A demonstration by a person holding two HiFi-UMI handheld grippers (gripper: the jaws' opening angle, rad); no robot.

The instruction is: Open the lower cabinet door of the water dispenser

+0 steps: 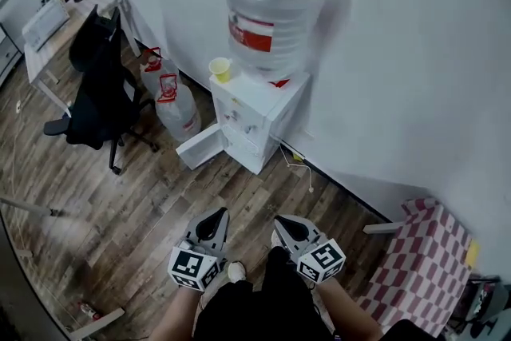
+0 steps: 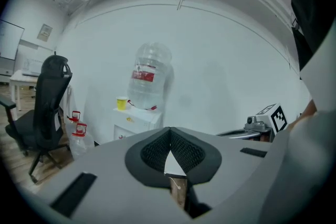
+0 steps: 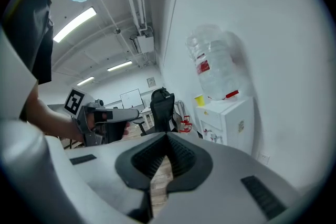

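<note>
the job looks done: the lower cabinet door [image 1: 200, 147] of the water dispenser [image 1: 255, 112] stands swung wide to the left, against the wall. nothing seems left but to step away. the left gripper [image 1: 212, 221] and right gripper [image 1: 289, 226] hang by the person, well apart from the dispenser, fingers pressed together on nothing. for room: the office chair [image 1: 100, 96] and two spare jugs [image 1: 177, 109] sit near the door's free edge, bare wood floor [image 1: 160, 204] lies in front, and a checked seat [image 1: 423, 263] closes the right.
</note>
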